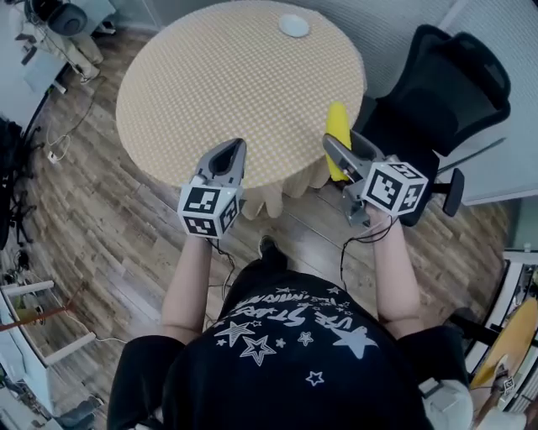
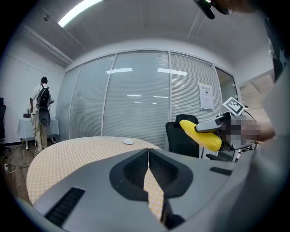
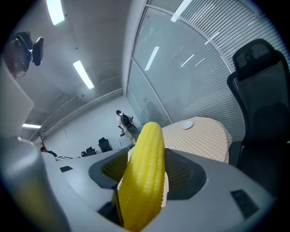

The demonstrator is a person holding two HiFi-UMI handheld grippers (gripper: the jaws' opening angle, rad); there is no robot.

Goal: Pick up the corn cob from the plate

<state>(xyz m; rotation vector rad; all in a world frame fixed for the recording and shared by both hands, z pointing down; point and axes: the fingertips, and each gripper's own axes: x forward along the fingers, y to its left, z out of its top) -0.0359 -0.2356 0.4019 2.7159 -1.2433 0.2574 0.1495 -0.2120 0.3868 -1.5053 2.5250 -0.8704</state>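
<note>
My right gripper point(image 1: 338, 154) is shut on a yellow corn cob point(image 1: 337, 138), held up off the right edge of the round table point(image 1: 210, 84). The cob point(image 3: 146, 172) stands between that gripper's jaws in the right gripper view, and shows again at the right of the left gripper view point(image 2: 199, 134). A small white plate point(image 1: 294, 25) lies at the table's far edge with nothing on it. My left gripper point(image 1: 225, 159) hangs over the table's near edge, shut with nothing between its jaws point(image 2: 148, 158).
A black office chair point(image 1: 437, 101) stands right of the table, close behind the right gripper. The table wears a yellow checked cloth. Wood floor lies around, with cables and equipment at the left. A person with a backpack point(image 2: 41, 111) stands far off by a glass wall.
</note>
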